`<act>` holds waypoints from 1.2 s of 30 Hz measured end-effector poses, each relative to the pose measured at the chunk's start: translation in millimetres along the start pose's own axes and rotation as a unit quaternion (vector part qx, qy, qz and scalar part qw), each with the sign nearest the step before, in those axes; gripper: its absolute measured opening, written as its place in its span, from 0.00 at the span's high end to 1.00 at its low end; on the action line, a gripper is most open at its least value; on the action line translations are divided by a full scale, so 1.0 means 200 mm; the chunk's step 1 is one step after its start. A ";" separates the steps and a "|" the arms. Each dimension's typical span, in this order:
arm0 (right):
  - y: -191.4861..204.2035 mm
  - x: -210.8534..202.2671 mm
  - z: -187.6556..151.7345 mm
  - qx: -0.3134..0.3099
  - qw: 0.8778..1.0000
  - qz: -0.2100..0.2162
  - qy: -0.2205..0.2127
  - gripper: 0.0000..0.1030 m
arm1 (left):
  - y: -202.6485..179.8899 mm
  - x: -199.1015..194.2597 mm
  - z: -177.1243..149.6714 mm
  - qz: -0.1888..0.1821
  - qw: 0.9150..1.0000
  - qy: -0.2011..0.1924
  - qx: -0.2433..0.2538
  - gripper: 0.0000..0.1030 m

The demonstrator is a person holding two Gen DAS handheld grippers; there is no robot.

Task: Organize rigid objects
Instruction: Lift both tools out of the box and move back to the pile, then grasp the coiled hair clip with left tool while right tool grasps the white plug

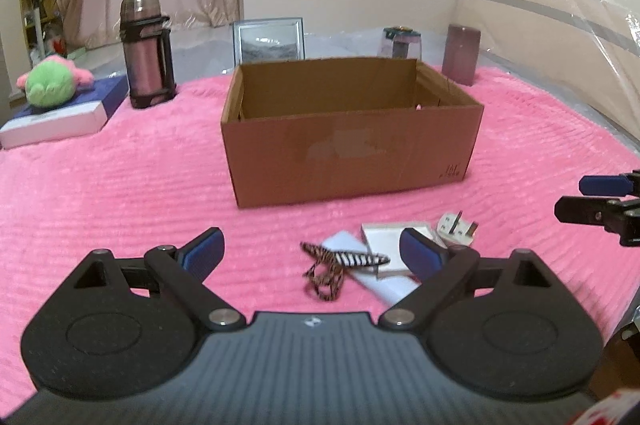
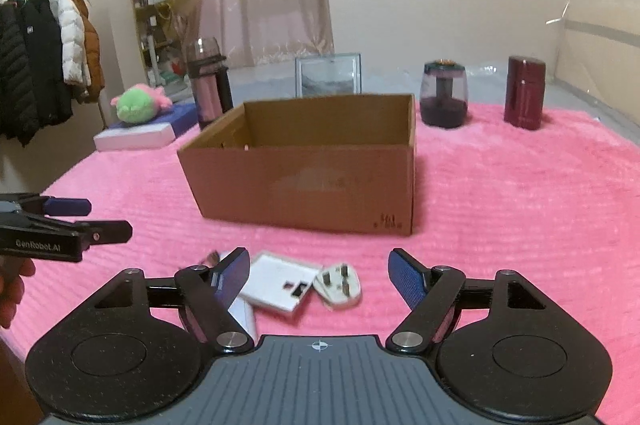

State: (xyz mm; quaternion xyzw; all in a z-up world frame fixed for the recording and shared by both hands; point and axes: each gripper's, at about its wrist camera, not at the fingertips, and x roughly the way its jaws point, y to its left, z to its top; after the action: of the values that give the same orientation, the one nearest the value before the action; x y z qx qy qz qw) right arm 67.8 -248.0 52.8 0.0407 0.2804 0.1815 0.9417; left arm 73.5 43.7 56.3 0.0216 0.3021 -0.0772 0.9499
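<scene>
Left gripper [image 1: 312, 253] hovering with jaws spread wide, grasping nothing. Right gripper [image 2: 320, 279] likewise spread wide, nothing between pads. Cardboard box [image 1: 352, 153] sitting open mid pink blanket [image 1: 140, 193]. Near blanket's front edge, before box: striped hair clip [image 1: 362, 260] lying on white eraser [image 1: 380, 283], white flat box [image 2: 278, 287] beside it, white plug [image 2: 338, 287] touching flat box.

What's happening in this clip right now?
A person holds two open grippers over a pink blanket, neither gripping anything. The left gripper faces a striped hair clip, a flat white box and a white plug; the right gripper hovers over the plug and the box. Behind them stands an open cardboard box, apparently the destination; whether anything lies inside it cannot be told.
</scene>
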 end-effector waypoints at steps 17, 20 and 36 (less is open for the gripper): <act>0.00 0.17 -0.17 0.003 0.999 -0.008 0.031 0.29 | 0.00 0.17 -0.20 0.005 1.000 0.029 -0.005 0.10; -0.02 0.22 -0.19 0.003 0.999 -0.012 0.038 0.29 | -0.02 0.22 -0.21 -0.002 0.999 0.035 -0.011 0.10; -0.10 0.44 -0.22 -0.016 0.998 0.001 0.065 0.29 | 0.02 0.55 -0.21 -0.068 0.994 0.069 0.052 0.23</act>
State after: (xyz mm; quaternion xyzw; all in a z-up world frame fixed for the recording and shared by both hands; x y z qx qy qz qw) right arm 118.4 -235.7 -32.3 0.0143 0.3385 0.1893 0.9216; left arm 138.9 37.3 -42.4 0.0559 0.3631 -0.1553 0.9170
